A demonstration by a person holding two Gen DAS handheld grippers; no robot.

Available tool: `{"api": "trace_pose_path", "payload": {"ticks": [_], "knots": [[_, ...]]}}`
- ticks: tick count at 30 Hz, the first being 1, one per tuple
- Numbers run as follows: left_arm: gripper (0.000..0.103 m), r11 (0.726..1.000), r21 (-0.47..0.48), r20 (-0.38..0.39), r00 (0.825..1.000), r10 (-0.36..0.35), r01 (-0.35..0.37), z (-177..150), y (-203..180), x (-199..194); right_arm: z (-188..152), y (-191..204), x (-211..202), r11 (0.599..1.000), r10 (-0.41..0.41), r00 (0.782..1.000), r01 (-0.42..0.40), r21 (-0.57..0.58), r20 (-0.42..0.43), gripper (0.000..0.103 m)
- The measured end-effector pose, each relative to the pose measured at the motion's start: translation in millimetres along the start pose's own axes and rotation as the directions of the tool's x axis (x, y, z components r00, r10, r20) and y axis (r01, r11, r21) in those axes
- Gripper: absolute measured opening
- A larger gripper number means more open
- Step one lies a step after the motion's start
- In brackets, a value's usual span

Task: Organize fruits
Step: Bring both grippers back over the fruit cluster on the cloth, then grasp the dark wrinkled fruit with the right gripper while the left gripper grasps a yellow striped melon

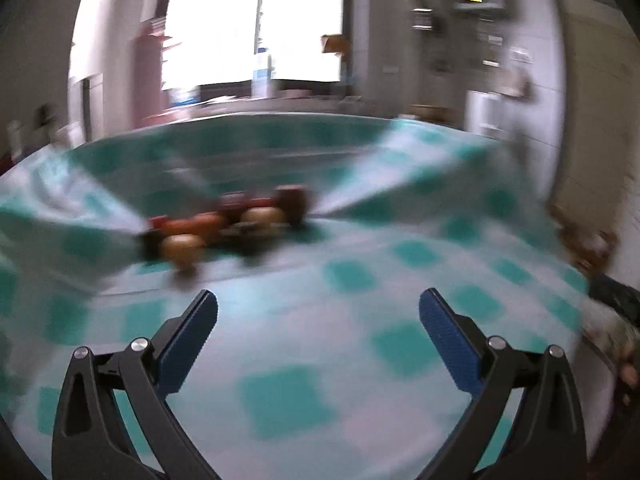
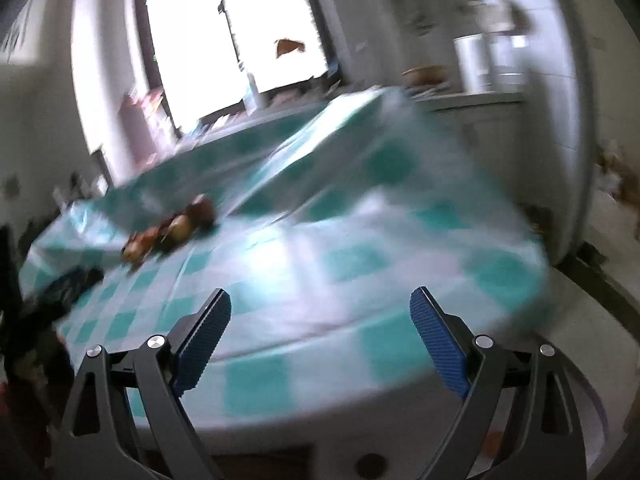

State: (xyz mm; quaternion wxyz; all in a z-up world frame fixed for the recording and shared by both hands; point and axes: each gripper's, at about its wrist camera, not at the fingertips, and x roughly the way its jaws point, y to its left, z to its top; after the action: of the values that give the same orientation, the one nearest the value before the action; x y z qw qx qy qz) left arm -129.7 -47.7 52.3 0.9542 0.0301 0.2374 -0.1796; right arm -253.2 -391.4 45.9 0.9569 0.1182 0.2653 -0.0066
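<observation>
bright window light (image 1: 256,20) floods the back of a kitchen-like room, and in front of it a round table wears a teal-and-white checked tablecloth (image 1: 360,340) that looks glossy, probably a wipe-clean plastic with creases running across it. both views are smeared with blur, so fine detail is lost. the fruits (image 1: 224,224) sit in a loose row on the cloth, well beyond the fingers in both views: a couple of pale yellowish round ones, some orange-red ones and a few dark reddish-brown ones, touching or nearly touching each other; in the right wrist view the same cluster (image 2: 172,228) lies toward the left side of the table. whether they rest on a tray or straight on the cloth cannot be told. the left gripper (image 1: 318,304) stands spread wide with only cloth showing between its blue ribbed pads, holding nothing. the right gripper (image 2: 320,304) is likewise parted wide and empty, over the near edge of the table. as a judgement, these fruits are small, light and round, so they will roll readily on a slick cloth and slip out of a pinch that lands off centre; the softer ones may bruise. each is best taken singly across its widest middle, pads on opposite sides, squeezed gently, starting from an end of the row where neighbours leave room for a finger.
</observation>
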Motion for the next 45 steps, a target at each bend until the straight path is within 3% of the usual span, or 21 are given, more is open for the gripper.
{"api": "trace_pose_path", "payload": {"ticks": [4, 7, 11, 14, 17, 20, 26, 31, 32, 33, 39, 45], "knots": [[0.101, 0.98, -0.071, -0.045, 0.982, 0.185, -0.187, 13, 71, 19, 17, 58, 51, 0.992, 0.088, 0.991, -0.096, -0.08, -0.098, 0.089], [0.101, 0.955, -0.136, -0.121, 0.961, 0.247, -0.263, 22, 116, 40, 26, 109, 87, 0.979, 0.127, 0.98, -0.149, -0.139, -0.151, 0.088], [0.101, 0.919, -0.277, -0.168, 0.955, 0.243, -0.282, 19, 166, 51, 36, 176, 138, 0.95, 0.137, 0.974, -0.181, -0.256, -0.18, 0.088], [0.101, 0.885, -0.396, -0.199, 0.964, 0.177, -0.244, 11, 193, 51, 45, 213, 176, 0.93, 0.109, 0.967, -0.181, -0.32, -0.23, 0.088], [0.101, 0.842, -0.47, -0.2, 0.961, 0.189, -0.264, 3, 210, 43, 54, 233, 213, 0.933, 0.127, 0.948, -0.215, -0.29, -0.292, 0.08], [0.101, 0.827, -0.505, -0.206, 0.965, 0.163, -0.248, 1, 217, 42, 62, 243, 248, 0.947, 0.124, 0.934, -0.213, -0.242, -0.336, 0.07], [0.101, 0.84, -0.485, -0.214, 0.965, 0.153, -0.241, 1, 213, 46, 76, 260, 289, 0.96, 0.12, 0.924, -0.202, -0.196, -0.363, 0.063], [0.101, 0.851, -0.465, -0.22, 0.963, 0.154, -0.242, 1, 208, 49, 78, 269, 304, 0.961, 0.086, 0.922, -0.177, -0.213, -0.378, 0.053], [0.101, 0.851, -0.467, -0.22, 0.963, 0.153, -0.241, 1, 208, 49, 78, 267, 303, 0.962, 0.081, 0.923, -0.171, -0.212, -0.376, 0.045], [0.101, 0.85, -0.468, -0.22, 0.964, 0.153, -0.241, 1, 208, 48, 78, 263, 300, 0.966, 0.084, 0.925, -0.168, -0.198, -0.371, 0.044], [0.101, 0.855, -0.459, -0.218, 0.964, 0.156, -0.242, -1, 201, 49, 72, 227, 271, 0.981, 0.153, 0.936, -0.182, -0.065, -0.318, 0.044], [0.101, 0.893, -0.401, -0.235, 0.965, 0.117, -0.205, 4, 183, 59, 71, 180, 255, 0.964, 0.244, 0.94, -0.21, 0.16, -0.236, 0.044]]}}
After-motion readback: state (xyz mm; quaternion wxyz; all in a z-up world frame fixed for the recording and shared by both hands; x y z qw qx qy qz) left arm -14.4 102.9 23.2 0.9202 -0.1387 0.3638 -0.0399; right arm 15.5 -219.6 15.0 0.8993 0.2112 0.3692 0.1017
